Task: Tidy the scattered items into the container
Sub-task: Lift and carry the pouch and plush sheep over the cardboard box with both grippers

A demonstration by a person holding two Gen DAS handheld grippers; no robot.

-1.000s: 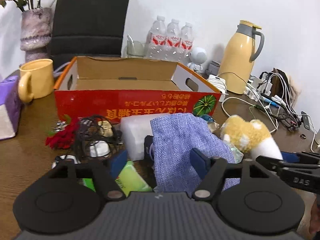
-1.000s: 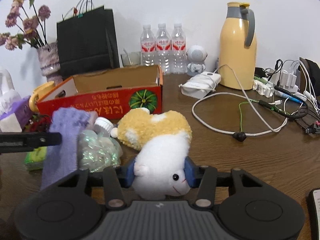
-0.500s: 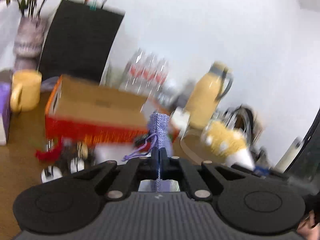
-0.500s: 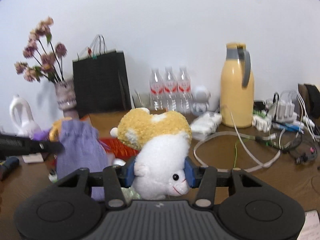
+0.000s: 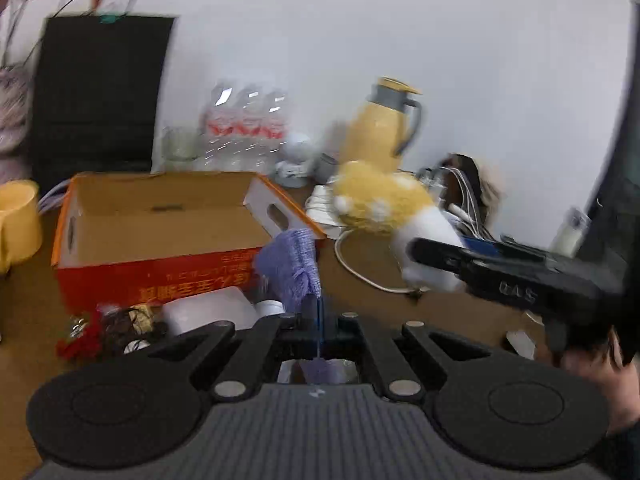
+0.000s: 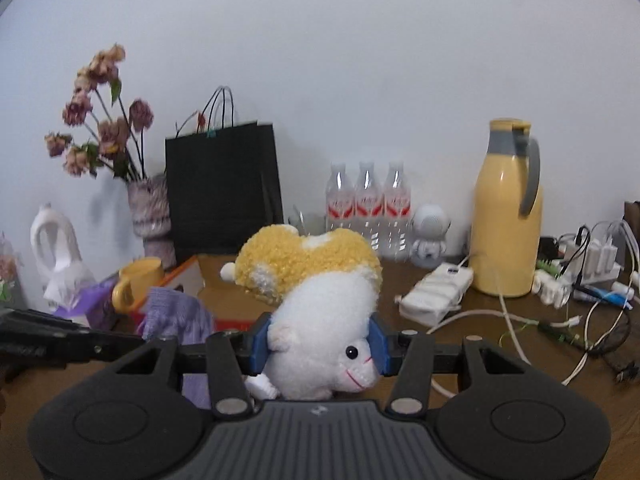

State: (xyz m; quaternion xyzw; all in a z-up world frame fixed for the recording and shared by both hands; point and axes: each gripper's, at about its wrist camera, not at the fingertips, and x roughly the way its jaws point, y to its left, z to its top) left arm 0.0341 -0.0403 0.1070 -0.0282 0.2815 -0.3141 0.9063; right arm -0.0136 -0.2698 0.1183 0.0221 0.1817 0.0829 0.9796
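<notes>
My left gripper is shut on a lilac knitted pouch and holds it above the table, just in front of the open red cardboard box. My right gripper is shut on a yellow and white plush toy, lifted off the table. The plush also shows in the left wrist view, to the right of the box, with the right gripper behind it. The pouch and the box show in the right wrist view at lower left. The box looks empty inside.
Loose items lie before the box: a white pack, black cables with a red piece. A yellow mug, black bag, flower vase, water bottles, yellow thermos, power strip and cables stand around.
Both grippers have risen from the table with their loads. The left one shut on the pouch and lifted it; the right one carried the plush up and toward the box.
</notes>
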